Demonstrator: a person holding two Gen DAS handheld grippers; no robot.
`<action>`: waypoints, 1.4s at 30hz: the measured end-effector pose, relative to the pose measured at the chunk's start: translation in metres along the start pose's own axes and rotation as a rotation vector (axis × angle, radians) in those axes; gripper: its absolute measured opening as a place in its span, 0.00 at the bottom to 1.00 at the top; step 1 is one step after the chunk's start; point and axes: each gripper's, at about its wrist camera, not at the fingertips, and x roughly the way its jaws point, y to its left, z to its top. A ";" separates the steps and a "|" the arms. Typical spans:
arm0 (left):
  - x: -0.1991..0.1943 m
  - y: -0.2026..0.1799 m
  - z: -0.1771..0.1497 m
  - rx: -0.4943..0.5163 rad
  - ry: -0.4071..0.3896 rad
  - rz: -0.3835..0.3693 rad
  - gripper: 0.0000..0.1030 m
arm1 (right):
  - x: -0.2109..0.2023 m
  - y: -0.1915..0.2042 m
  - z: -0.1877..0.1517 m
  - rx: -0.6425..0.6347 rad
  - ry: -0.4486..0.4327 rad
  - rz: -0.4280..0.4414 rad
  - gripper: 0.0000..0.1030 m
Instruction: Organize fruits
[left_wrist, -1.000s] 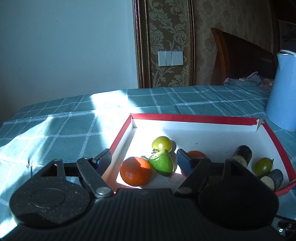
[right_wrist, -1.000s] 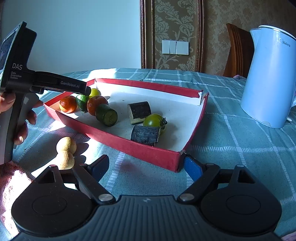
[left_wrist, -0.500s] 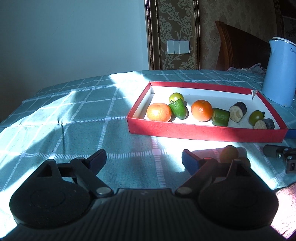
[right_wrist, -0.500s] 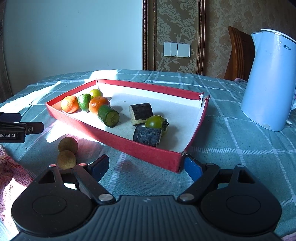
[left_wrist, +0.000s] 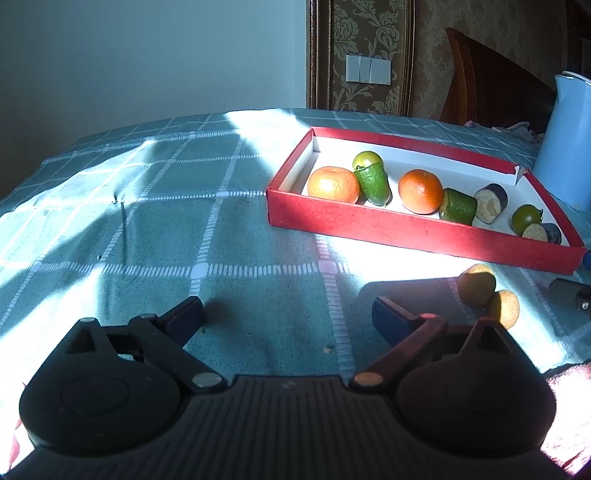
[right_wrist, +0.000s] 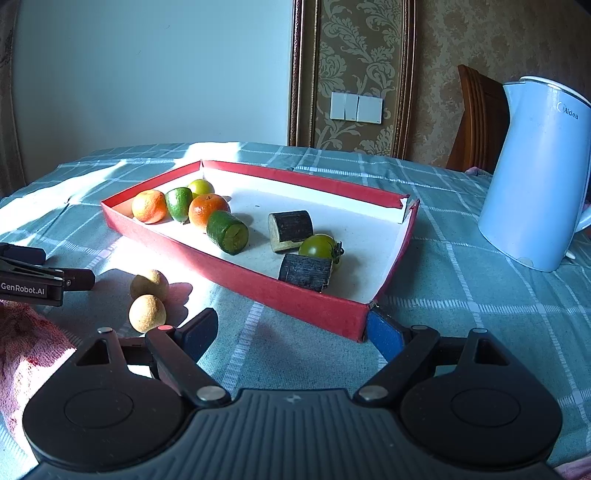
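Near the front edge of the checked tablecloth (right_wrist: 461, 295), both grippers hang over bare cloth and hold nothing. On the left gripper (left_wrist: 288, 314) the jaws stand wide apart, and the right gripper (right_wrist: 291, 328) is spread just as wide, its blue right fingertip (right_wrist: 382, 334) just beside the near corner of the red tray (right_wrist: 295, 299). Inside the tray, toward its far-left corner, sit an orange (right_wrist: 149, 206), a green avocado-shaped piece (right_wrist: 178, 203) leaning beside it, a yellow-green round fruit (right_wrist: 200, 187) behind those, and a second orange (right_wrist: 208, 210). A green cut cylinder (right_wrist: 227, 232) lies touching that second orange, with a dark cut piece (right_wrist: 290, 230) farther along the middle. Close to the tray's near wall, a green tomato (right_wrist: 319, 246) rests against another dark cut piece (right_wrist: 306, 272). Outside the tray, on the cloth before its long near wall, two small tan round fruits (right_wrist: 147, 299) lie one touching the other, between the two grippers. A pale blue kettle (right_wrist: 535, 177) stands on the cloth beyond the tray's right end, apart from it. A pink cloth (right_wrist: 26, 347) lies at the front edge.
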 end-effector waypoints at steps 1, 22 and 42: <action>0.000 0.000 0.000 0.001 0.000 0.001 0.95 | -0.003 0.000 0.000 0.004 -0.011 0.011 0.86; 0.002 0.002 0.002 -0.011 0.011 0.011 1.00 | 0.008 0.069 0.007 -0.157 0.003 0.153 0.54; 0.002 0.002 0.001 -0.011 0.011 0.011 1.00 | 0.006 0.067 0.005 -0.128 -0.013 0.114 0.36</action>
